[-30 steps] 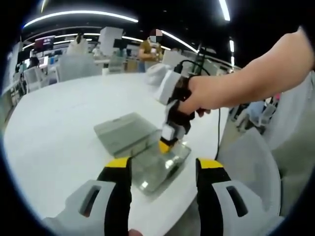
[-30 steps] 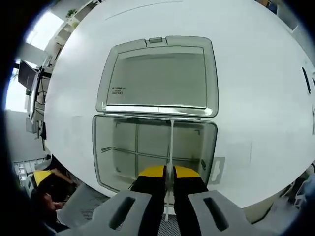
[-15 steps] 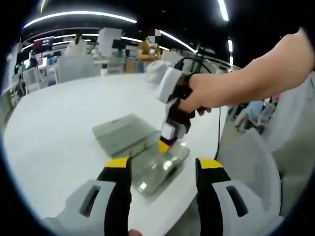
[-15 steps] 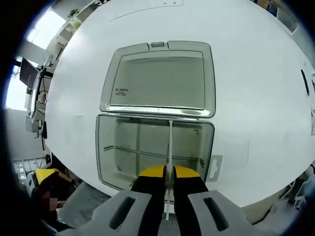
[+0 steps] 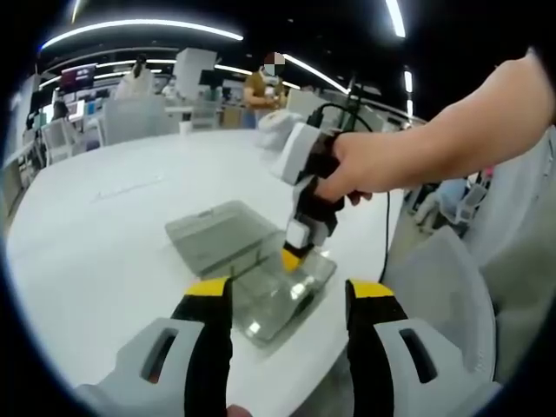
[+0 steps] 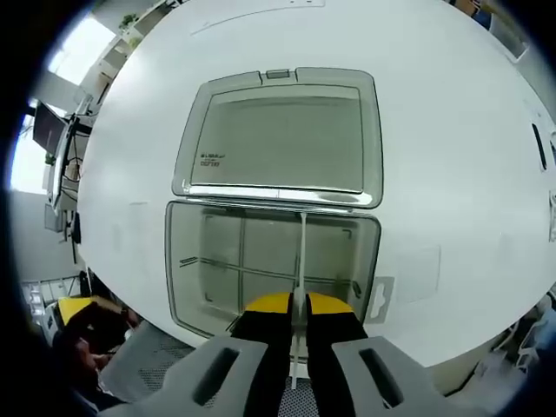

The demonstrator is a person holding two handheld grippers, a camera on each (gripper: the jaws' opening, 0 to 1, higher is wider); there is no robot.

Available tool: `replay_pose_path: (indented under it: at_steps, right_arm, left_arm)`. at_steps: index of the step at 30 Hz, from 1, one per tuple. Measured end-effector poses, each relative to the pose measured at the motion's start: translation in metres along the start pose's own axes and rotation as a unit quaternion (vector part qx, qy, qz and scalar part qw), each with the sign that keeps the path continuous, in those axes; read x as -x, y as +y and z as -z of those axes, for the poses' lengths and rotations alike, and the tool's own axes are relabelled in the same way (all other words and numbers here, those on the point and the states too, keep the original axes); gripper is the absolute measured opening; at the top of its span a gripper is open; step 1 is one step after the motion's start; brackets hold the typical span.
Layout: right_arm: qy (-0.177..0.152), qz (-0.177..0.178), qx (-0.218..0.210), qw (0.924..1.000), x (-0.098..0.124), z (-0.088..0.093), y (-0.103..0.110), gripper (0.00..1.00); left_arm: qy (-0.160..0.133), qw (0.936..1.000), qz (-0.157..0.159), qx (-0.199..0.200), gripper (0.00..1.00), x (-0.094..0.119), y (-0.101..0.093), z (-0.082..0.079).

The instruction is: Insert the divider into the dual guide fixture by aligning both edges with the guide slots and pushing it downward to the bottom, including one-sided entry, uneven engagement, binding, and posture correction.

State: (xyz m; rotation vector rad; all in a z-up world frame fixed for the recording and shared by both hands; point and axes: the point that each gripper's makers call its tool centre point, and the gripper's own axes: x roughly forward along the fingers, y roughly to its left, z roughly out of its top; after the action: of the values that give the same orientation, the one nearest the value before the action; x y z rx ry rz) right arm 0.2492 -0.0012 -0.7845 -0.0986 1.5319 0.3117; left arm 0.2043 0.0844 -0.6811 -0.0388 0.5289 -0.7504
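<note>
Right gripper (image 6: 297,303): jaws pinched tight on the top edge of the divider (image 6: 301,252), a thin clear panel seen edge-on, running from the yellow tips toward 12 o'clock.
Why held so: gripping the top edge probably lets the panel hang plumb, so both side edges can meet their slots together (a tilt would likely bind it).
Divider position: standing over the open clear box (image 6: 200,261), right of the divider already seated (image 6: 241,259); whether its far edge has entered a slot, I cannot tell.
Lid (image 6: 282,139): hinged back flat on the white table (image 6: 434,130) at 12 o'clock, well out of the way.
Left gripper (image 5: 289,294): jaws spread wide, nothing between them, held back from the box.
Left gripper view adds: a side look at the hand (image 5: 360,169) holding the right gripper upright over the box, and a busy room behind.
Right gripper view adds: the straight-down look at the box's inner grid.
</note>
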Motion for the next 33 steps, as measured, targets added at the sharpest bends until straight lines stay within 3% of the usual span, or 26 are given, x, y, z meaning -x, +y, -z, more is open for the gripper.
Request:
replay_pose_path:
  at_steps: [9,33]
  right_arm:
    - [-0.013,-0.001,0.007,0.9999,0.005,-0.002,0.001,0.0]
    - [0.006,0.001,0.007,1.0,-0.008,-0.005,-0.001,0.0]
  left_arm:
    - [0.001,1.0,0.004,-0.003,0.5,-0.003,-0.003,-0.001]
    - [0.003,1.0,0.0,-0.001,0.5,0.0,0.0,0.0]
